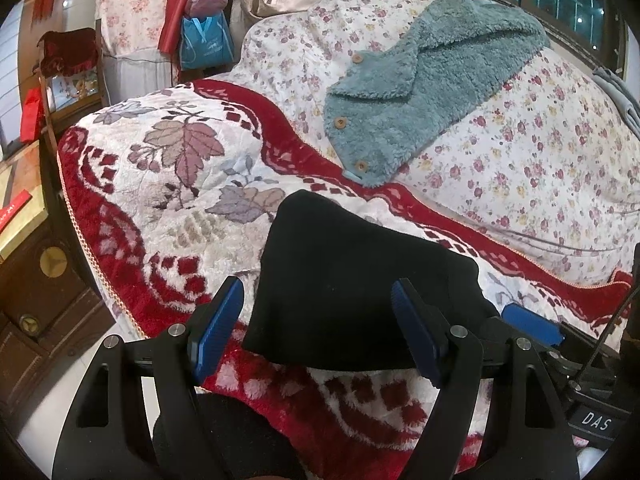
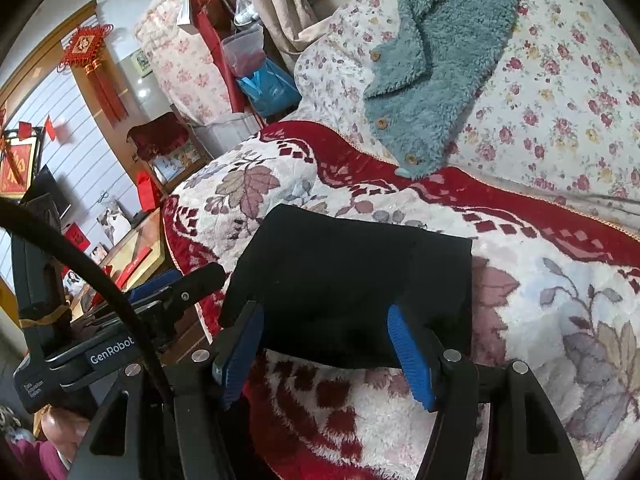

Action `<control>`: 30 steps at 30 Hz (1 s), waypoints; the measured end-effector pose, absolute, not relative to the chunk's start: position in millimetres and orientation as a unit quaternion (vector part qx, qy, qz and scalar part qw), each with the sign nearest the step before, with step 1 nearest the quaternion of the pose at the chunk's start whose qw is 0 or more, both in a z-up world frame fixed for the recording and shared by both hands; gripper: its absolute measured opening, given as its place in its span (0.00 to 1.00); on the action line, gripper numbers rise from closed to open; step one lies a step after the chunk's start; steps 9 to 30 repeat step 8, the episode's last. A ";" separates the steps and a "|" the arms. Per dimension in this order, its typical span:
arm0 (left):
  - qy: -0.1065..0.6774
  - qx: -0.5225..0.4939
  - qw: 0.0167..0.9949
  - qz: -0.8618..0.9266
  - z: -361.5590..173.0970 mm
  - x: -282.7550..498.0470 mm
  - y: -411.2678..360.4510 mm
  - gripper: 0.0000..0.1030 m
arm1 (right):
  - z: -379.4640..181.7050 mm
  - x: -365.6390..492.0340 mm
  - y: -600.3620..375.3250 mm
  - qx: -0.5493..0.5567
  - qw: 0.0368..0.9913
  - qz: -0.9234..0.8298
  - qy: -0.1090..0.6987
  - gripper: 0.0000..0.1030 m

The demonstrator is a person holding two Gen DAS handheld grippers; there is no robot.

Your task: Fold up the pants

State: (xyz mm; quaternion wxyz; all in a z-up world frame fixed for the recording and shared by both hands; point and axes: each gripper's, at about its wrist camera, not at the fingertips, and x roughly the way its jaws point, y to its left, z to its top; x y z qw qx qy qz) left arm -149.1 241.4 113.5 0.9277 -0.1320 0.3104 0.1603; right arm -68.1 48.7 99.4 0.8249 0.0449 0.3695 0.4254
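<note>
The black pants [image 1: 352, 280] lie folded into a compact rectangle on the red and white plush blanket [image 1: 160, 184]. They also show in the right wrist view [image 2: 352, 280]. My left gripper [image 1: 320, 320] is open, its blue pads on either side of the near edge of the pants, holding nothing. My right gripper [image 2: 324, 344] is open too, its pads straddling the near edge of the pants. The right gripper's blue pad shows at the lower right of the left wrist view [image 1: 532, 324], and the left gripper's body shows at the left of the right wrist view [image 2: 120, 344].
A teal fleece garment with wooden buttons [image 1: 420, 80] lies farther back on the floral quilt [image 1: 540, 152]. The bed's left edge drops to wooden furniture [image 1: 36, 300]. Bags and curtains [image 1: 208, 40] stand beyond the bed's far corner.
</note>
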 end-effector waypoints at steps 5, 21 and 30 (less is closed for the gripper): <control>0.300 -0.121 0.932 0.165 118.1 -151.2 235.8 0.74 | 98.1 -66.9 43.9 0.052 0.825 0.424 0.371 0.61; 0.304 -0.106 0.935 0.152 122.4 -148.8 222.4 0.74 | 100.5 -65.1 33.8 0.058 0.828 0.419 0.369 0.61; 0.304 -0.106 0.935 0.152 122.4 -148.8 222.4 0.74 | 100.5 -65.1 33.8 0.058 0.828 0.419 0.369 0.61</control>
